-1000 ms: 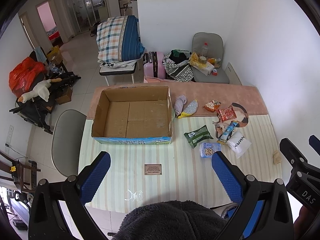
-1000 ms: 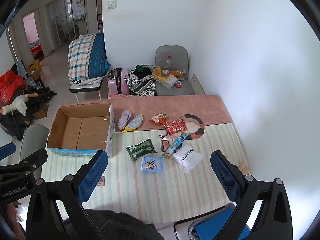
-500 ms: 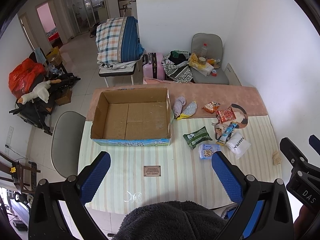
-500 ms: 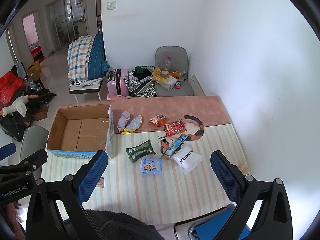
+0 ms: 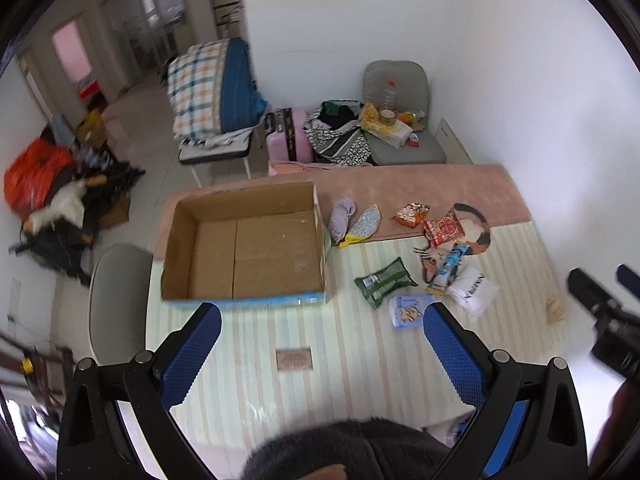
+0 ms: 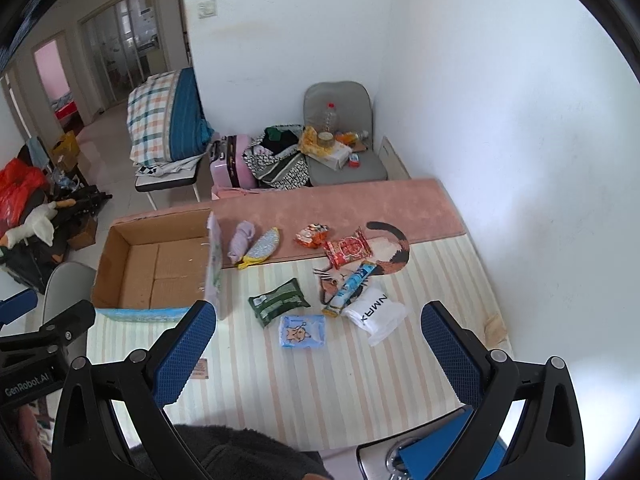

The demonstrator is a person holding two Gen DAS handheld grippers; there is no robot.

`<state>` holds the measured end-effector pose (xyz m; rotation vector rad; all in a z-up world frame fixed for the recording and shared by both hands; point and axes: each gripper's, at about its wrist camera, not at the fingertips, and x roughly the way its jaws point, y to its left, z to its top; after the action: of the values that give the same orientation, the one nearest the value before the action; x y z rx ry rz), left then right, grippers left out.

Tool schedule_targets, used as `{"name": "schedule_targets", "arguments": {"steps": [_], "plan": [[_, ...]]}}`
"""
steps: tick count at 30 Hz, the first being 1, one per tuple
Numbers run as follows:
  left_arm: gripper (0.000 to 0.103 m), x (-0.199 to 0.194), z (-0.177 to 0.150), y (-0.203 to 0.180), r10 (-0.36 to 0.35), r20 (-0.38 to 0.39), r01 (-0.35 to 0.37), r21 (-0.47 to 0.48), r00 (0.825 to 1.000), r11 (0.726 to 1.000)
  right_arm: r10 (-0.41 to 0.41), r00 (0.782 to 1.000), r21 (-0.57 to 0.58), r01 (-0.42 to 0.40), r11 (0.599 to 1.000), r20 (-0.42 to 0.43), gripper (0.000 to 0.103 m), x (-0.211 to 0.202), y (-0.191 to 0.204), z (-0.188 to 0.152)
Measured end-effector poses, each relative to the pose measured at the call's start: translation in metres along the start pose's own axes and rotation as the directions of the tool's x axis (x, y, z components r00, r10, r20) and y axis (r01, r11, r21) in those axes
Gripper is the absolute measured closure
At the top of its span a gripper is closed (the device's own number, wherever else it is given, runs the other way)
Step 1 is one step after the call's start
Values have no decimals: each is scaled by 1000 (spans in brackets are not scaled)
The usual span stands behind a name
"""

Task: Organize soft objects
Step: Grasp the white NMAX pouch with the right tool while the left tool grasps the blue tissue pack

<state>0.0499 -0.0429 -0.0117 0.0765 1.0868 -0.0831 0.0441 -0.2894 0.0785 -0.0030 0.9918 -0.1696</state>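
Lying beyond right gripper [image 6: 318, 338], blue packet [image 6: 302, 331], untouched.

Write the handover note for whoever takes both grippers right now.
Left gripper: open, empty, above the table's near edge.
Right gripper: open, empty, same height.
Cardboard box: empty, at the table's left.
To its right lie the lilac cloth roll, green pack, blue tissue pack, white pouch and snack packets.
Done: nothing boxed.
Left: probably move the soft items into the box.
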Motion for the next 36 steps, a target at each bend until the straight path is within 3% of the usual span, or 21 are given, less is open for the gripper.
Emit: {"name": "schedule_targets", "arguments": {"steps": [5,7,10,12,13,16,18,20,23,24,27,30,31,33,36], "plan": [[0,86,16,-45,77,-21,-72,185,997,980,-115,986,3,116,993,-120,0,93,-49,13],[0,121,14,-62,76,-44,-62,258,996,964,-140,975,-24,138,990,-172,0,143,-67,14],[0,185,7,-100,67,-138,-5,407,988,913,-136,942,-74,119,990,-307,0,230,-91,10],[0,228,-4,-131,68,-200,46,518,977,854,-94,920,-130,47,990,-381,0,280,-101,4],[0,239,-9,-142,71,-215,61,553,974,831,-111,893,-181,34,983,-436,0,314,-105,-1],[0,289,-33,-183,84,-271,140,711,959,689,-123,824,-281,-46,959,-553,0,386,-110,-19],[0,315,-48,-201,91,-317,201,772,944,602,-135,801,-340,-90,936,-583,0,423,-109,-32],[0,335,-59,-213,86,-362,257,791,928,555,-142,787,-381,-126,916,-601,0,449,-107,-40],[0,360,-74,-228,107,-410,308,811,906,498,-85,748,-359,-213,909,-658,0,481,-105,-49],[0,367,-78,-231,120,-414,314,822,902,474,-54,726,-330,-244,912,-686,0,491,-105,-53],[0,379,-90,-239,139,-422,327,839,896,435,-18,708,-302,-278,912,-706,0,503,-105,-56],[0,381,-97,-240,119,-435,351,835,892,423,-10,706,-300,-288,909,-708,0,506,-108,-58],[0,382,-99,-242,118,-437,354,835,892,421,-6,696,-296,-297,908,-718,0,509,-109,-61],[4,383,-108,-248,116,-418,340,847,901,408,8,680,-282,-315,906,-733,0,516,-112,-66],[19,380,-111,-252,108,-398,329,859,911,393,2,672,-301,-333,894,-740,0,519,-109,-70]]}}
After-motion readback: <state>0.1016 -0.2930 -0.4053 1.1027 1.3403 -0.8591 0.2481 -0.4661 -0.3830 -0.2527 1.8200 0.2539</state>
